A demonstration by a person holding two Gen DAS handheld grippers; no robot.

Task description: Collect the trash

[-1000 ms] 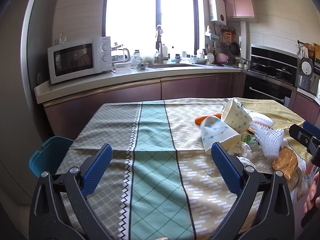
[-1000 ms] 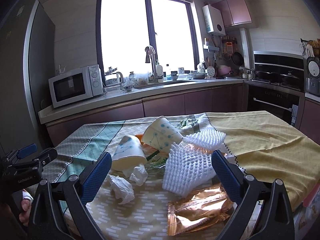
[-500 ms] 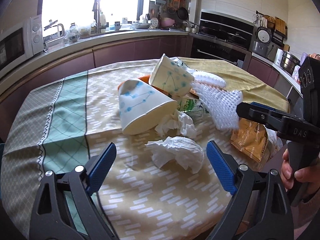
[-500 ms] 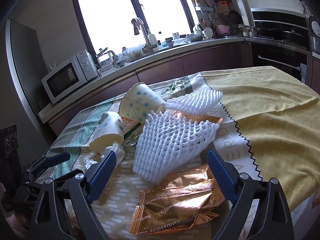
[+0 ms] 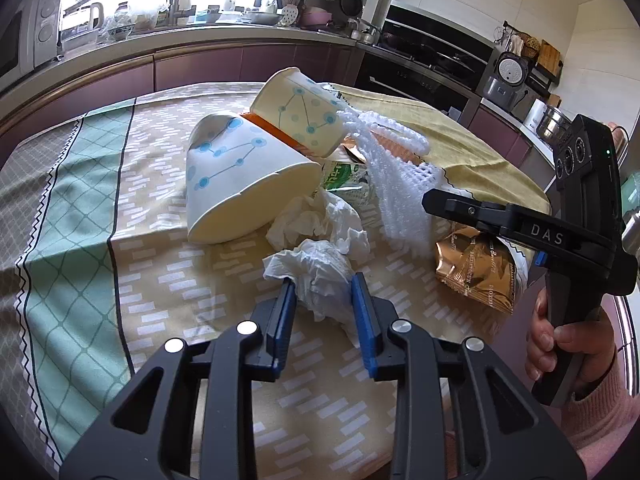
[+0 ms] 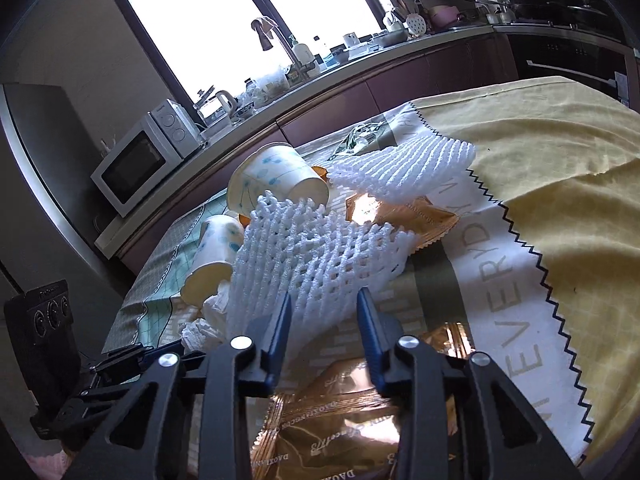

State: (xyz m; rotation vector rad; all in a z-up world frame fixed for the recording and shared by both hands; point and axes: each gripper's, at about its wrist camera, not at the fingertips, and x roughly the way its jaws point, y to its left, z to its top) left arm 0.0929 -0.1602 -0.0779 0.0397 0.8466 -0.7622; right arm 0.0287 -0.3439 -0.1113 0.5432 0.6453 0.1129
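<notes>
Trash lies in a heap on the tablecloth. My left gripper (image 5: 323, 294) is shut on a crumpled white tissue (image 5: 316, 270) at the near side of the heap. Behind it lie another tissue (image 5: 320, 220), two tipped paper cups (image 5: 244, 178) (image 5: 298, 108), white foam fruit nets (image 5: 400, 188) and a gold snack wrapper (image 5: 476, 268). My right gripper (image 6: 323, 312) is shut on the near edge of a foam net (image 6: 316, 256), above a gold wrapper (image 6: 344, 432). A second foam net (image 6: 408, 168) and the cups (image 6: 276, 184) lie beyond.
The table's patterned cloth (image 5: 80, 200) runs green and grey to the left and yellow (image 6: 560, 160) to the right. A kitchen counter with a microwave (image 6: 140, 160) and sink stands behind. The right hand and gripper body (image 5: 576, 240) show at the right of the left view.
Both grippers moved down and in toward the heap and closed: the left on the crumpled tissue, the right on the foam net. Both were wide open before.
</notes>
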